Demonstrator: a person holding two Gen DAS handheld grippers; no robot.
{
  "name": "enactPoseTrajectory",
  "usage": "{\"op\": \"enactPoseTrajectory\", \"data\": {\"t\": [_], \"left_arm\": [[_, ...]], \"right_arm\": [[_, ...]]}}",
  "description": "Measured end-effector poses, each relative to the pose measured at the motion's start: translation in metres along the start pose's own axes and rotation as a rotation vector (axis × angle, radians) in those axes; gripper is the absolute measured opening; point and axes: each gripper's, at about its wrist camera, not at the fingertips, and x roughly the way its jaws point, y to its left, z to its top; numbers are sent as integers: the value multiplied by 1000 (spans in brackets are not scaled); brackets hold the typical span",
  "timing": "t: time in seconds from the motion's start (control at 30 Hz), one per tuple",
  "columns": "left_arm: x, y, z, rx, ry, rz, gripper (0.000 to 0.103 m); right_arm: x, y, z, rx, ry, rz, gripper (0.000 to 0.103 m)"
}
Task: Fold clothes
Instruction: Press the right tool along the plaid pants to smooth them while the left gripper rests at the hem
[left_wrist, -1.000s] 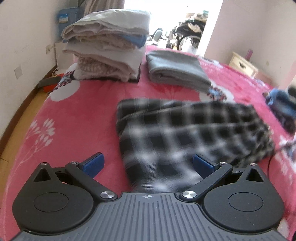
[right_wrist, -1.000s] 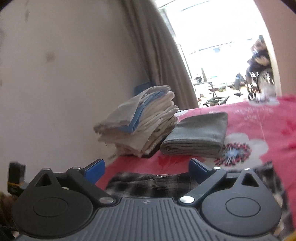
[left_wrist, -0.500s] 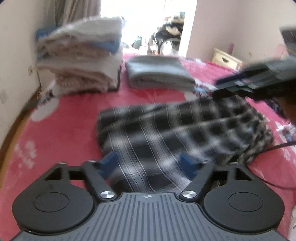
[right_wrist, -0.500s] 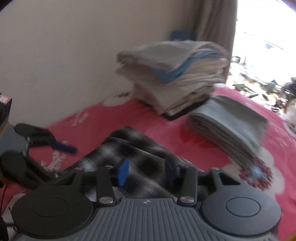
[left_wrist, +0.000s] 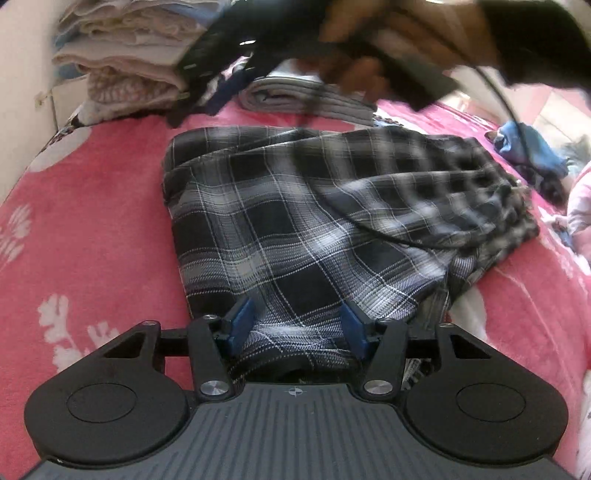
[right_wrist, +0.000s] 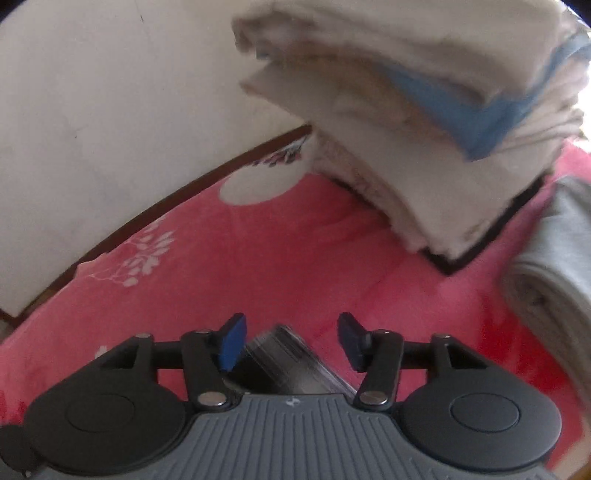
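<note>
A black-and-white plaid garment (left_wrist: 295, 221) lies spread on the pink bedspread (left_wrist: 92, 221). My left gripper (left_wrist: 295, 326) is low over its near edge, jaws closing, with plaid cloth lying between the blue pads (left_wrist: 240, 325), which do not visibly press it. In the left wrist view, a hand (left_wrist: 388, 37) holds the blurred right gripper above the garment's far left corner. In the right wrist view, my right gripper (right_wrist: 291, 336) points down at the bedspread (right_wrist: 258, 258), jaws opening, with a corner of plaid garment (right_wrist: 288, 362) loose between the fingers.
A tall stack of folded pale linens (left_wrist: 122, 55) (right_wrist: 406, 110) sits at the far left by the wall. A folded grey garment (left_wrist: 306, 99) (right_wrist: 554, 266) lies beside it. Blue clothes (left_wrist: 528, 151) are heaped at the right. A black cable (left_wrist: 517, 110) trails over the plaid.
The right gripper swept across to the plaid garment's far left corner by the linen stack; its jaws narrowed, then widened. The left gripper sank onto the near edge and its jaws narrowed.
</note>
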Motion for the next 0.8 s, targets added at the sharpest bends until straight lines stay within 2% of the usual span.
{"op": "enactPoseTrajectory", "data": {"t": [0.1,0.17,0.2,0.23,0.33,0.53,0.57,0.6,0.67,0.77,0.8], "left_arm": [[-1,0,-3,24,-7,-7,55],[1,2,-3,23,-12,-14,55],[1,3,-3,21,-15,-18,55],[1,4,-3,20,-17,-21,55],[1,4,-4,17,-23,-25,55],[0,4,-4,24,-25,-24,55],[0,3,-4,26,-24,-24,55],[0,3,-4,28,-23,-24,55],[0,3,-4,31,-20,-23,55],[0,1,-4,37,-17,-18,55],[1,1,-4,37,-16,-18,55]], "right_arm": [[22,-4,1,-12,101,24,62],[25,-3,-2,-31,121,35,50],[24,-3,-3,-40,123,47,30],[21,-4,-4,-39,119,60,16],[9,-8,-8,-21,49,42,10],[6,-25,-21,121,-55,27,7],[8,-27,-22,136,-81,7,6],[10,-29,-22,151,-109,-16,0],[13,-41,-21,222,-160,-77,0],[11,-53,-19,258,-183,-162,0],[4,-52,-19,245,-188,-136,0]]}}
